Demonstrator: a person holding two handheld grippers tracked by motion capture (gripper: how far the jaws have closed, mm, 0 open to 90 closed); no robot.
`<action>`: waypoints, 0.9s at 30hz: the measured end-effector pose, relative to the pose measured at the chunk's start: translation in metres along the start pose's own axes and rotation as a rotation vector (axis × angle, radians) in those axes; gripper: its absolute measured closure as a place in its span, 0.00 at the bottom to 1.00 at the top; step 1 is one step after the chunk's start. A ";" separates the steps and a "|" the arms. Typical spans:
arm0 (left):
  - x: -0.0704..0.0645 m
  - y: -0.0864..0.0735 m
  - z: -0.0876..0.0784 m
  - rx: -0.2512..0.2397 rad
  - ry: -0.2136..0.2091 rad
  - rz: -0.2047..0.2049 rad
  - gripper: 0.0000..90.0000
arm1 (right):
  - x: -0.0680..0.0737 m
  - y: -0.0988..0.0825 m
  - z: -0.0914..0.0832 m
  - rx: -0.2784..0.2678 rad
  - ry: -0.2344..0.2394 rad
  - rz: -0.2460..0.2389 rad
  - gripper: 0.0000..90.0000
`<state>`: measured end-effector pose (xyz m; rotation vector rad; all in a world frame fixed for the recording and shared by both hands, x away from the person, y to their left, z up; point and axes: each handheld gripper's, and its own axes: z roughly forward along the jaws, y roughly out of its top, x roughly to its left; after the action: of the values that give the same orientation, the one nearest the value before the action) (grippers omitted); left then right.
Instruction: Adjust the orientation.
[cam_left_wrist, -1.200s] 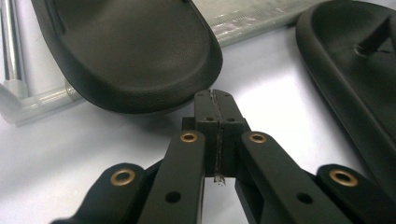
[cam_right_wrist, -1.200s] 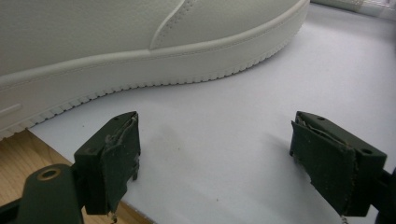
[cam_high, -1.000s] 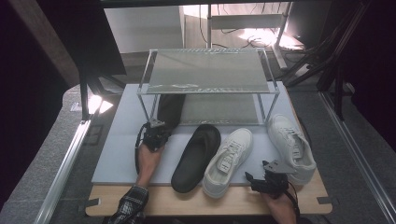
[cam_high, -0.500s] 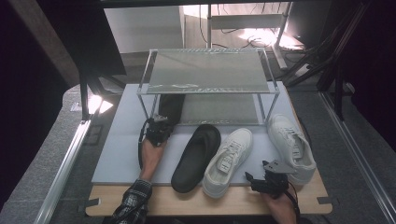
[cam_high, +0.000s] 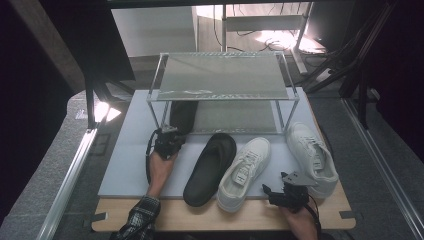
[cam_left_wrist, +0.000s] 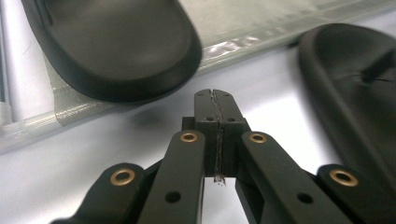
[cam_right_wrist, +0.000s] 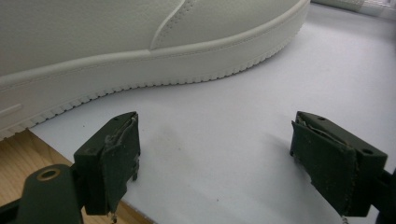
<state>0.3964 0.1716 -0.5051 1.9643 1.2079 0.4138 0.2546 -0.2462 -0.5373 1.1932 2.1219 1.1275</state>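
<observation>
Left gripper (cam_left_wrist: 216, 100), jaws closed and empty, is nudging the black slipper (cam_high: 183, 115) under the rack (cam_high: 220, 75); push squarely; right gripper (cam_right_wrist: 215, 161) is idling wide open.

Bare grey mat (cam_high: 127, 165) lies free at the left. Right of it, the black sandal (cam_high: 210, 162) and two white sneakers (cam_high: 245, 172) crowd the near edge. The rack (cam_high: 220, 80) blocks the far side.

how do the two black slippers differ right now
The black slipper on the rack's lower shelf lies partly under the clear top shelf; the black slipper on the grey mat lies out in front of the rack. The shelf one points straight back; the mat one lies slanted. The shut left gripper sits right behind the shelf slipper's heel; the mat slipper has no gripper at it and lies beside a white sneaker. Both are plain black, sole down.
</observation>
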 end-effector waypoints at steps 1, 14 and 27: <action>-0.001 0.000 -0.003 -0.002 -0.005 0.005 1.00 | 0.000 0.000 0.000 0.000 0.000 0.000 0.18; -0.027 -0.013 -0.045 -0.029 -0.085 0.074 0.99 | 0.000 0.000 0.000 0.001 -0.001 -0.001 0.18; -0.043 -0.026 -0.064 -0.031 -0.147 0.098 0.86 | 0.000 0.000 0.000 0.001 -0.002 -0.001 0.18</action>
<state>0.3195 0.1700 -0.4785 1.9956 1.0106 0.3295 0.2545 -0.2461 -0.5373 1.1927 2.1221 1.1247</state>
